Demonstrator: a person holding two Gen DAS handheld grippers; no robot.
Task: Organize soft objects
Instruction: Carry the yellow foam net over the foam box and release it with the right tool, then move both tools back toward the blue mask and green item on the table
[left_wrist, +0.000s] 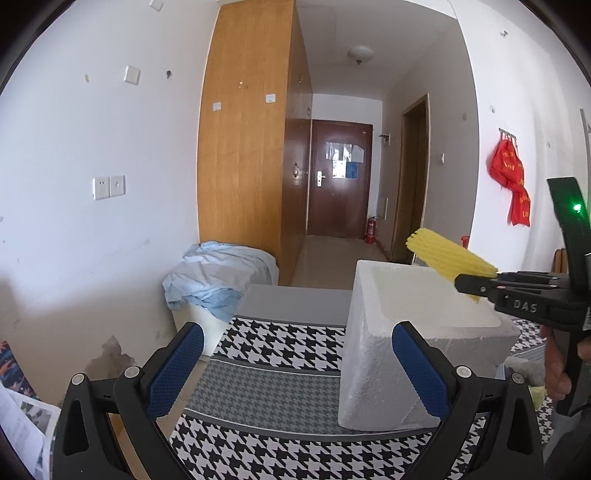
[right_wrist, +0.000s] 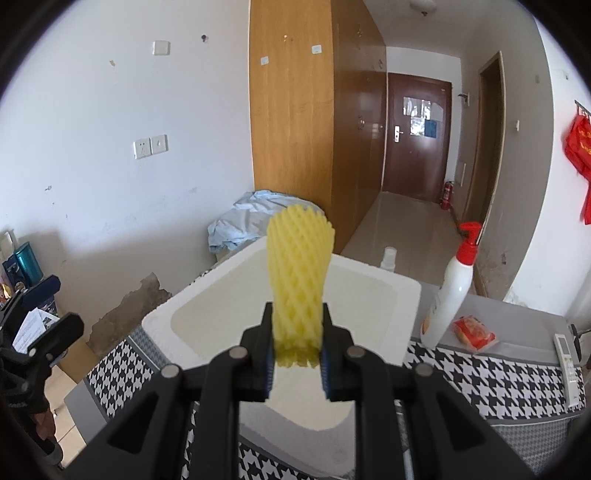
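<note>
Yellow foam net (right_wrist: 298, 280), light and squashy, sits pinched at its base by the right tongs (right_wrist: 297, 360) over the box (right_wrist: 402, 295); left tongs (left_wrist: 295, 369) gape wide, empty.

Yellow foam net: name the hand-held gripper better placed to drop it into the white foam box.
Right. The right hand-held gripper is shut on the yellow foam net above the white foam box; the left hand-held gripper is open, empty.
</note>
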